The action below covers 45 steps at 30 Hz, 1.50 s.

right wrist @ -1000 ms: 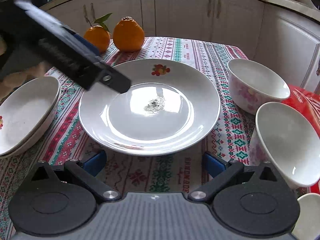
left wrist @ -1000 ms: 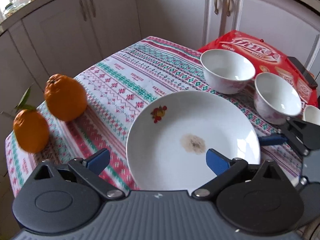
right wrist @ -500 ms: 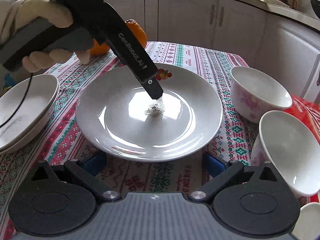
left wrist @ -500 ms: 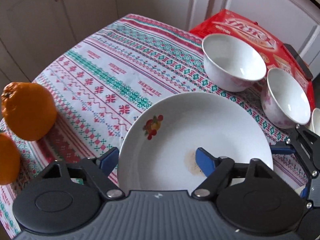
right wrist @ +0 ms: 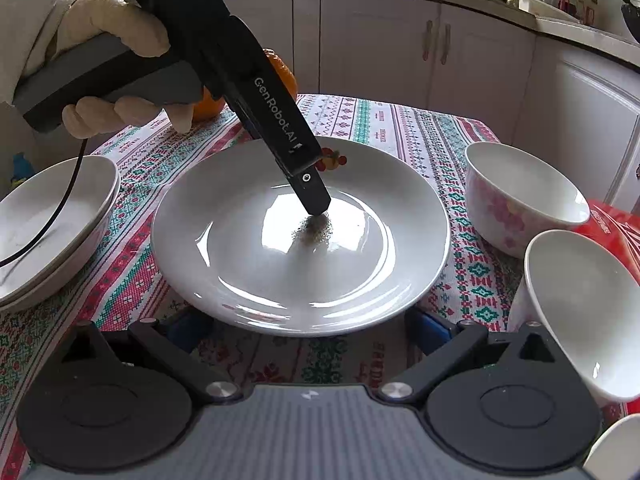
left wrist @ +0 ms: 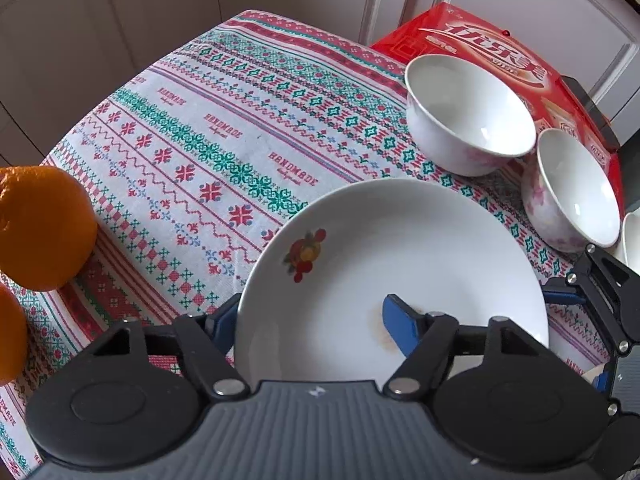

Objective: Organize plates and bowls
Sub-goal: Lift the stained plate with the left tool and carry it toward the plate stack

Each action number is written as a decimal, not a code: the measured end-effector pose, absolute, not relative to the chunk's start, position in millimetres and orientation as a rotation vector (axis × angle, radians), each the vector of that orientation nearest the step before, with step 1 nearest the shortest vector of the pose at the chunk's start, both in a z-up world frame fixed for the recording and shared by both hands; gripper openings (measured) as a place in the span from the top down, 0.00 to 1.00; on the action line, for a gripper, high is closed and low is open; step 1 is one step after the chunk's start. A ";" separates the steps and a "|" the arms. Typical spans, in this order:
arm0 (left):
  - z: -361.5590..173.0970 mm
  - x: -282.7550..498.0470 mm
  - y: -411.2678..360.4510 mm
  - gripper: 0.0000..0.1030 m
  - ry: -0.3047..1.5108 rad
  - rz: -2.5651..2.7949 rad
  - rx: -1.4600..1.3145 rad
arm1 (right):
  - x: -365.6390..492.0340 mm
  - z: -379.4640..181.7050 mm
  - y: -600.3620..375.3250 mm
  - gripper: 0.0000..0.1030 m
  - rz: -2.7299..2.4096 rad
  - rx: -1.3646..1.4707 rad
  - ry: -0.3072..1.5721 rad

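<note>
White plate (left wrist: 400, 264) mid-tablecloth (left wrist: 224, 148); left gripper (left wrist: 310, 318) jaws wide, straddling its rim. Right gripper (right wrist: 304, 326) wide, just short of the plate. Bowls (left wrist: 468, 114) crowd right, oranges (left wrist: 40, 226) left, stacked plates (right wrist: 48, 228) beside. Far tablecloth open.

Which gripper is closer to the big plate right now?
Left. The left gripper straddles the plate's rim, one finger over its middle; the right gripper waits just short of the near edge.
</note>
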<state>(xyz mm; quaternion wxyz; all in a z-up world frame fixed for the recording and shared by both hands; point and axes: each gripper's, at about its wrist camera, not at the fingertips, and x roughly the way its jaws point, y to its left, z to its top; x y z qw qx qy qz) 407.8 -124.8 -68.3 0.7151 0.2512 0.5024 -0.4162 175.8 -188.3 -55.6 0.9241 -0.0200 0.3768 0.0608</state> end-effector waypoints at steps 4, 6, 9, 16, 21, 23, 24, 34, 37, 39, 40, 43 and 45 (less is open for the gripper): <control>-67.6 408.6 -124.8 0.33 1.115 -0.925 0.564 | 175.5 -55.8 -188.8 0.00 0.127 -0.038 0.771; -67.3 407.9 -125.1 0.33 1.115 -0.931 0.571 | 175.2 -55.6 -188.9 0.00 0.135 -0.035 0.767; -67.0 407.1 -126.4 0.33 1.113 -0.940 0.579 | 174.3 -54.6 -187.3 0.00 0.137 -0.045 0.758; -66.7 406.9 -124.4 0.34 1.107 -0.950 0.574 | 175.3 -53.8 -187.2 0.00 0.139 -0.045 0.761; -64.0 404.8 -120.6 0.34 1.099 -0.950 0.572 | 174.2 -51.7 -188.0 0.00 0.146 -0.037 0.750; -62.3 404.0 -118.4 0.34 1.097 -0.945 0.569 | 173.1 -49.6 -186.8 0.00 0.147 -0.048 0.742; -61.2 403.3 -117.3 0.34 1.094 -0.942 0.565 | 173.2 -49.1 -186.6 0.00 0.147 -0.049 0.739; -48.7 390.0 -105.9 0.34 1.074 -0.922 0.557 | 167.9 -41.9 -181.8 0.00 0.165 -0.081 0.726; -43.4 385.5 -100.9 0.34 1.066 -0.914 0.549 | 164.1 -38.6 -179.8 0.00 0.173 -0.092 0.719; -39.1 381.3 -97.1 0.34 1.057 -0.907 0.547 | 160.8 -34.9 -177.6 0.00 0.178 -0.100 0.711; -37.3 379.7 -95.5 0.34 1.055 -0.904 0.546 | 159.5 -33.4 -176.7 0.00 0.181 -0.104 0.708; -30.8 373.4 -88.9 0.34 1.048 -0.893 0.536 | 154.9 -28.7 -173.1 0.00 0.190 -0.115 0.699; -27.1 369.2 -84.0 0.34 1.042 -0.885 0.526 | 152.3 -25.4 -170.7 0.00 0.199 -0.121 0.693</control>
